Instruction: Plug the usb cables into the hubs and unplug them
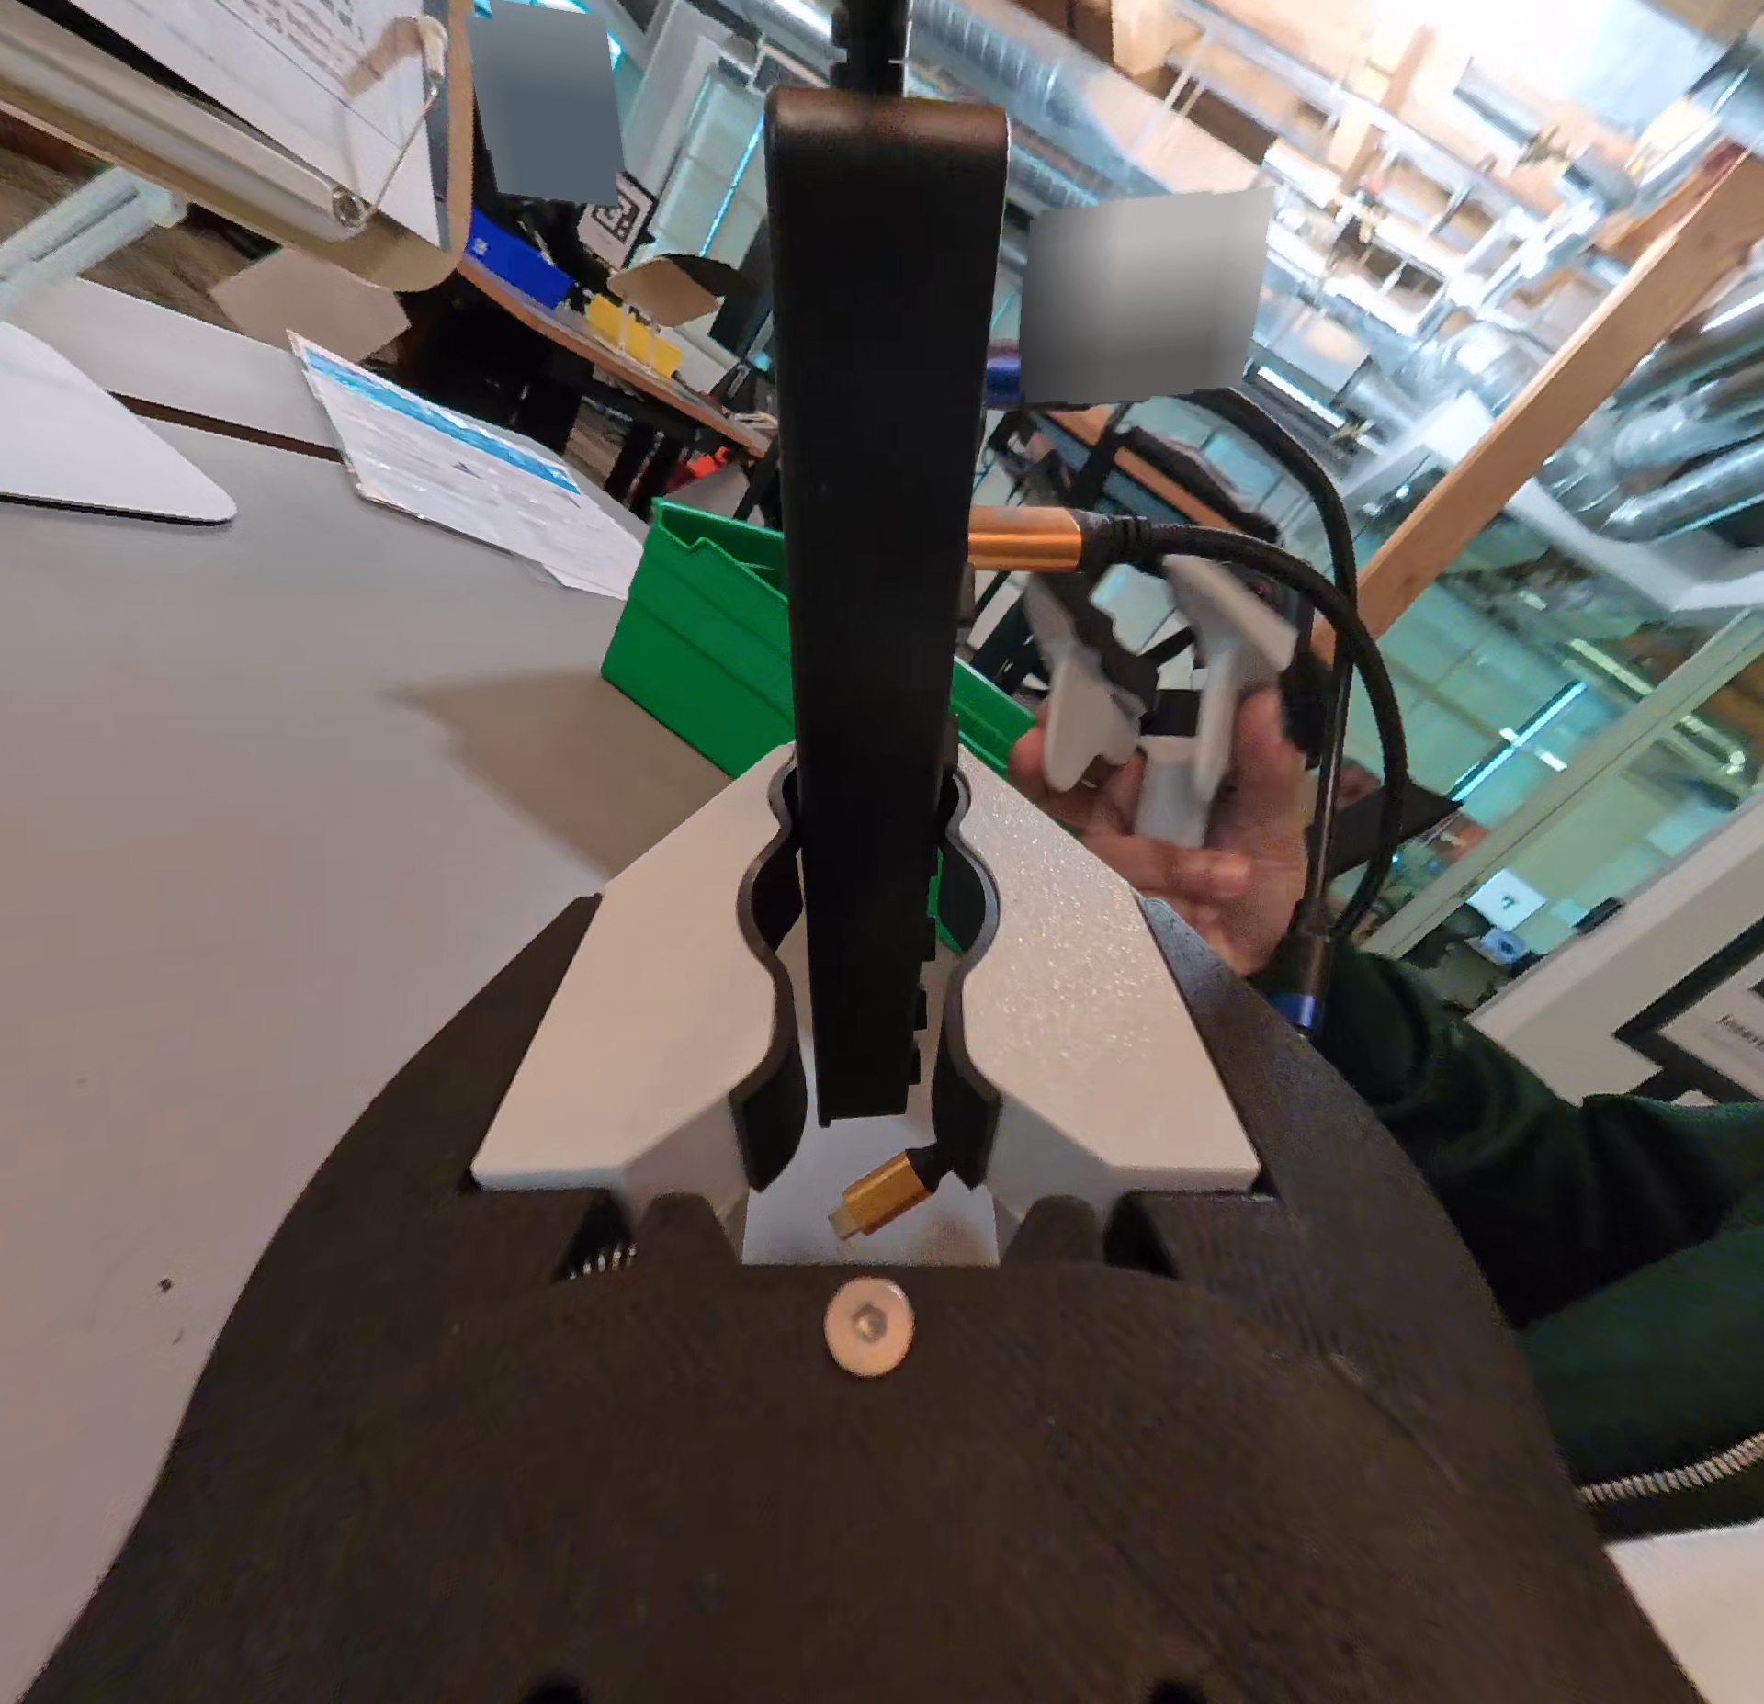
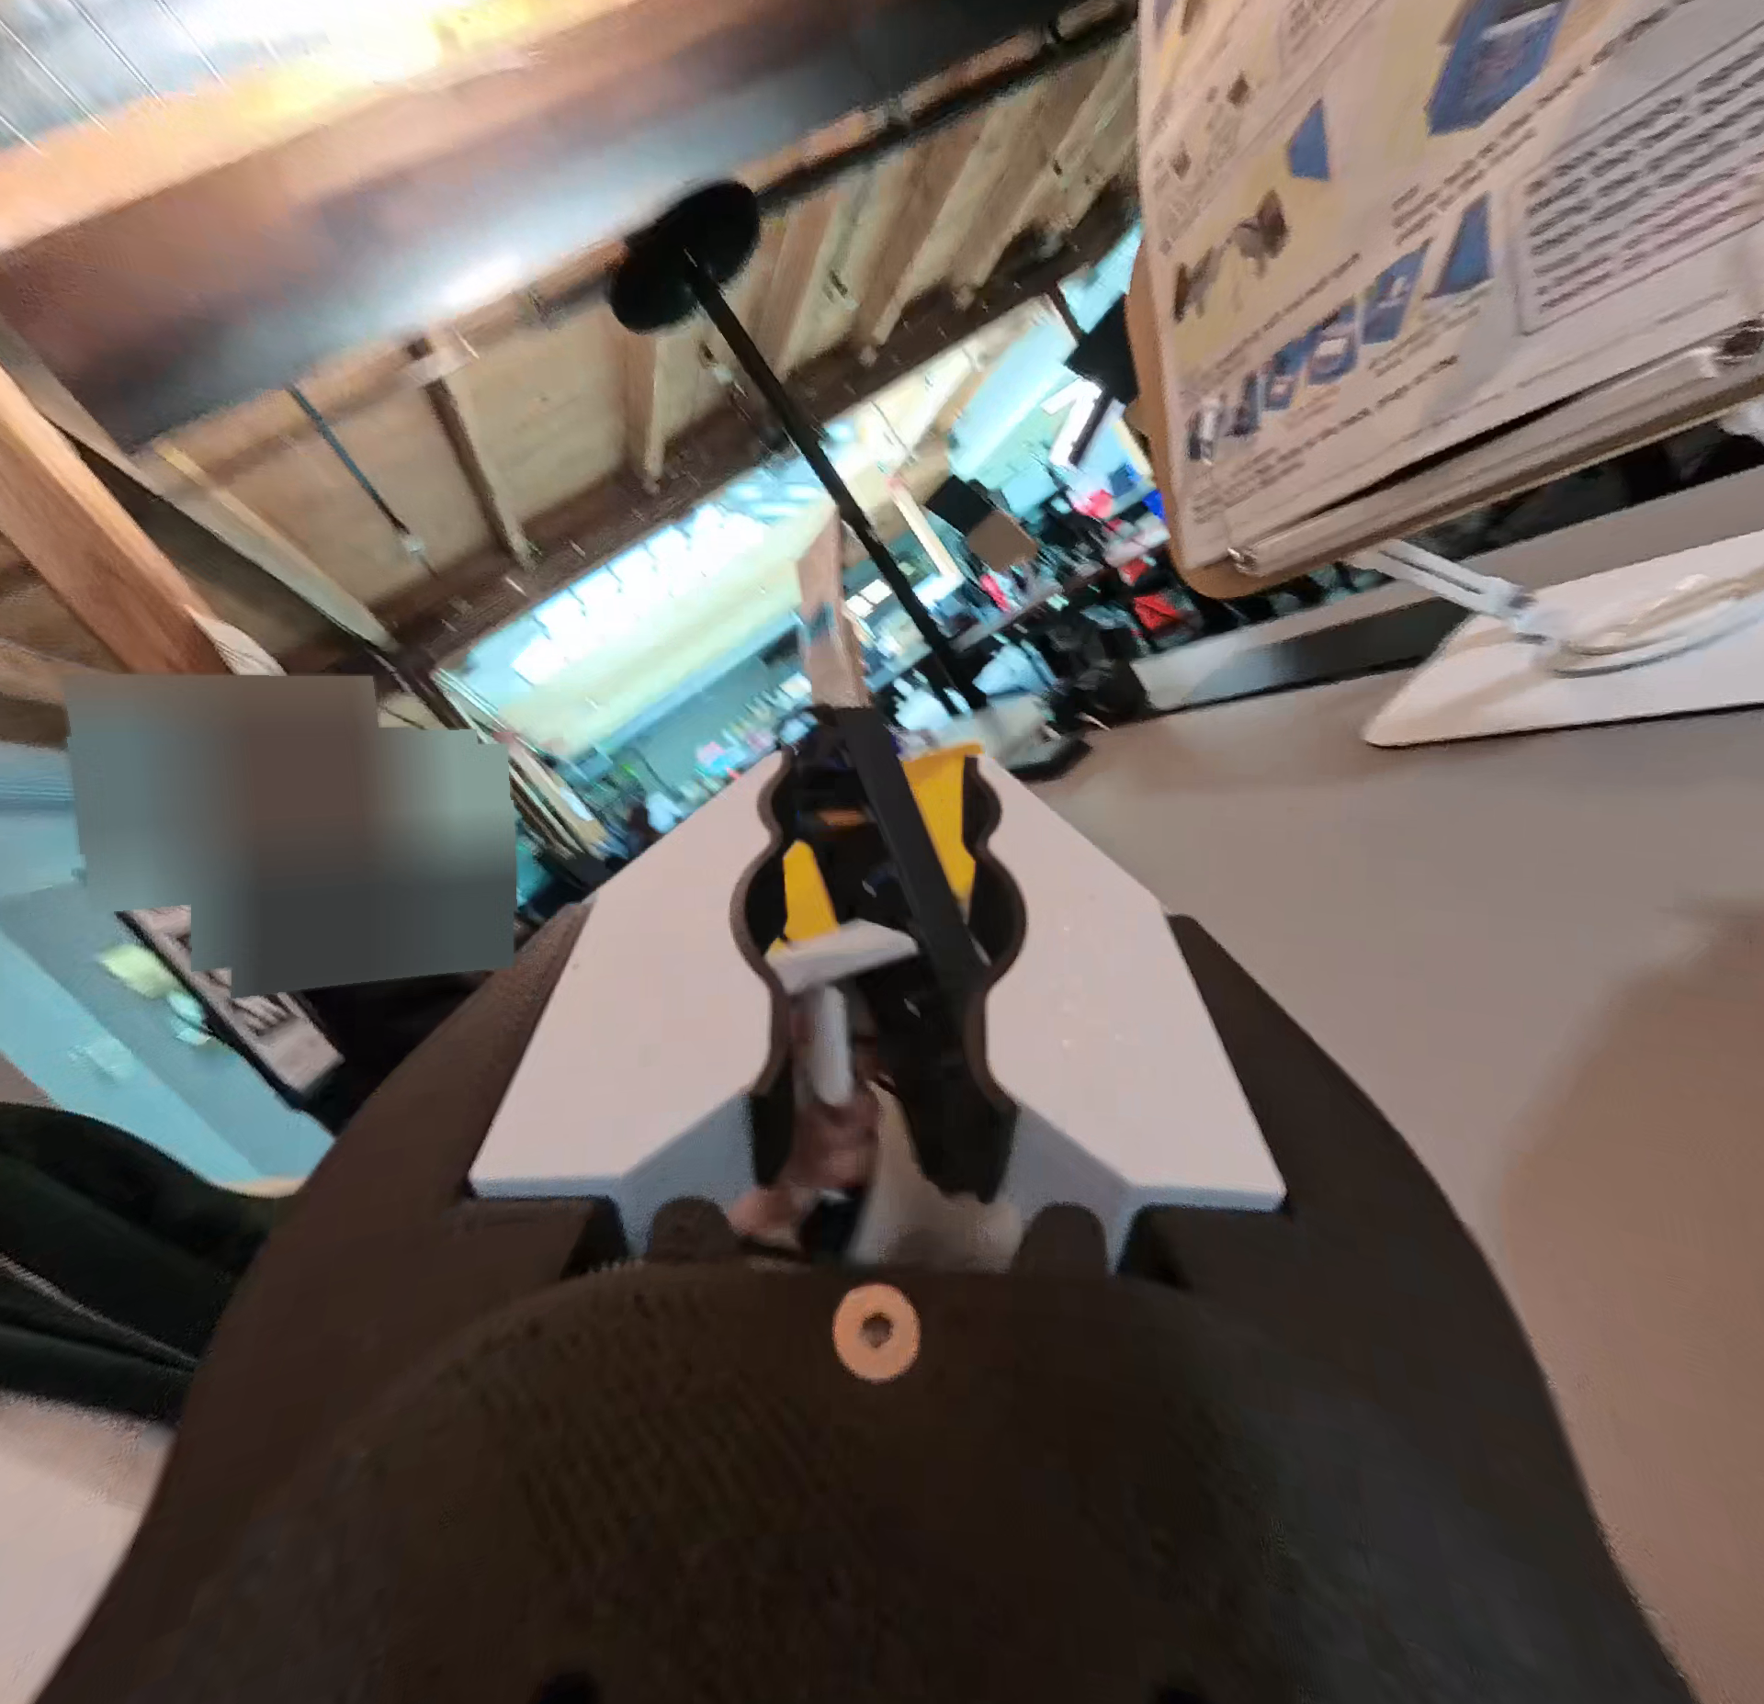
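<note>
The left gripper (image 1: pixel 873 895) was clenched on the hub (image 1: pixel 883 551), a long black bar held upright between the pads, well above the grey table (image 1: pixel 286 799). One gold-collared usb plug (image 1: pixel 1026 539) sat in the hub's right side, its braided black cable (image 1: pixel 1355 666) looping down; a second gold plug (image 1: pixel 873 1198) hung loose just below the hub.

The hub looked light and stiff w/ a smooth, maybe slippery shell, so a grip across its narrow faces near the lower end seemed right. The plug collar looked rigid, approx. the best place to pinch; the cable itself was soft.

The right gripper (image 2: pixel 878 914) was nearly shut, but whether it grasped anything I could not tell (blur). It appeared below the seated plug.

Printed sheets (image 1: pixel 458 456) lay on the table; their writing I leave out. No brand was readable on the hub.
</note>
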{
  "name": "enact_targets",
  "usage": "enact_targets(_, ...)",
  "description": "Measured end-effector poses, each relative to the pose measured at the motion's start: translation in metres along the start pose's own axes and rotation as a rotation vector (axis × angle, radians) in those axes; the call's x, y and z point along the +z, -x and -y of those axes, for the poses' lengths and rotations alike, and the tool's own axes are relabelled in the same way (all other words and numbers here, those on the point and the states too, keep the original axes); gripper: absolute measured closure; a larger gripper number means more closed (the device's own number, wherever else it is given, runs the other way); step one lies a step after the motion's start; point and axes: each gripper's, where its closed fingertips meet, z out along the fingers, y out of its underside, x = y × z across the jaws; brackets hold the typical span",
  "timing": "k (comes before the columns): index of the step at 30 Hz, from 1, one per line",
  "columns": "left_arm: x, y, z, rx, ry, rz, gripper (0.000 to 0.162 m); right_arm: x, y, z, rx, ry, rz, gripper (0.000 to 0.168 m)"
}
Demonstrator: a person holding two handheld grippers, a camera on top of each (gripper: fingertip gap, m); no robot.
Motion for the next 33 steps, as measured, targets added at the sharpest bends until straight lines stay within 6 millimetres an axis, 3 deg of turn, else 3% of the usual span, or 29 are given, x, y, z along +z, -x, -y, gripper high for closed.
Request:
enact_targets(4, 0.002, -0.004, -0.004, -0.014, 0.013, -0.018, 0.139, 0.015, -0.003, -0.036, -0.394, 0.186, -0.166, 0.126)
enact_targets(9, 0.013, -0.022, -0.017, -0.153, 0.021, -0.052, 0.139, 0.026, 0.022, -0.054, -0.818, 0.177, -0.221, 0.13)
enact_targets(15, 0.026, -0.041, -0.043, -0.087, 0.08, -0.039, 0.139, 0.025, 0.023, -0.055, -0.888, 0.185, -0.256, 0.141)
enact_targets(17, 0.027, -0.041, -0.042, -0.083, 0.06, -0.023, 0.139, 0.024, 0.025, -0.054, -0.924, 0.183, -0.265, 0.152)
enact_targets(20, 0.024, -0.038, -0.039, -0.102, 0.042, -0.024, 0.137, 0.026, 0.027, -0.058, -0.975, 0.205, -0.273, 0.154)
enact_targets(23, 0.019, -0.031, -0.031, -0.042, 0.015, 0.016, 0.121, 0.028, 0.029, -0.062, -0.965, 0.222, -0.267, 0.155)
enact_targets(26, 0.016, -0.031, -0.026, 0.088, 0.005, 0.059, 0.127, 0.029, 0.031, -0.063, -0.941, 0.223, -0.264, 0.155)
enact_targets(27, 0.016, -0.034, -0.024, 0.14, -0.005, 0.065, 0.14, 0.029, 0.031, -0.064, -0.943, 0.23, -0.263, 0.155)
enact_targets(33, 0.017, -0.026, -0.019, 0.225, 0.01, 0.167, 0.14, 0.029, 0.03, -0.06, -0.956, 0.235, -0.31, 0.156)
